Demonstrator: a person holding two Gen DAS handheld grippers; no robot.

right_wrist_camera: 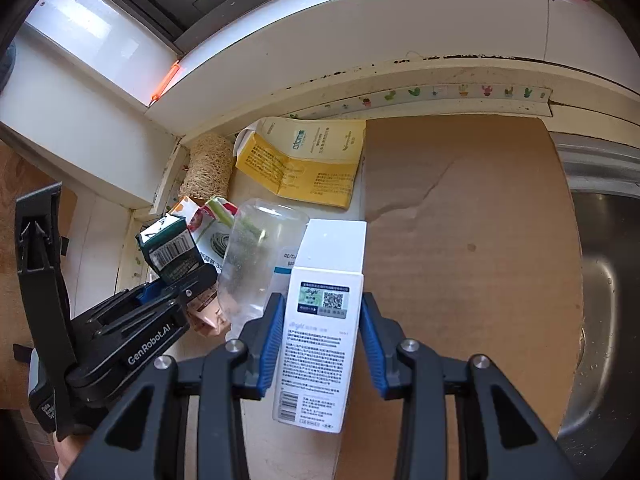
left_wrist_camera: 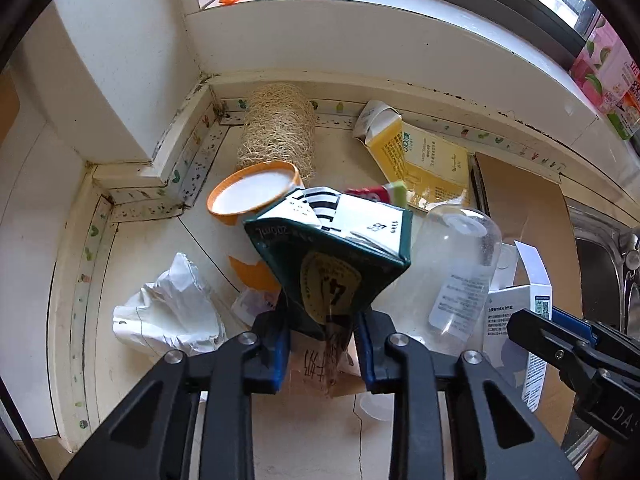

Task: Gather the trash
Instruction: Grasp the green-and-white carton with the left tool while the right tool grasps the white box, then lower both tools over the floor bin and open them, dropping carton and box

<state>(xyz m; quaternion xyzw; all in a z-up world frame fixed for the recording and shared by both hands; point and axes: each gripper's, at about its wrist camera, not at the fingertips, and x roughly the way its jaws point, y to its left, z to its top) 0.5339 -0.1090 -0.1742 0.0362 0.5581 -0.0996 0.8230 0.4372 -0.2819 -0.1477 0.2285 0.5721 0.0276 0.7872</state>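
Under me: pale countertop (left_wrist_camera: 320, 432), grimy at the wall seams. On it: loofah (left_wrist_camera: 278, 128) in the back corner, orange-rimmed lid (left_wrist_camera: 252, 194) in front of it, crumpled paper (left_wrist_camera: 168, 312) to the left, flattened yellow carton (right_wrist_camera: 300, 160) by the back wall. Clear bottle (right_wrist_camera: 256, 256) lies in the middle. Cardboard sheet (right_wrist_camera: 472, 240) covers the counter up to the sink (right_wrist_camera: 600, 280).

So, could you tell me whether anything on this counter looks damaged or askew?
Yes. The green carton is crushed where the left claw pinches it. The clear bottle lies on its side beside it, a crumpled tissue sits left, and the cardboard is creased.
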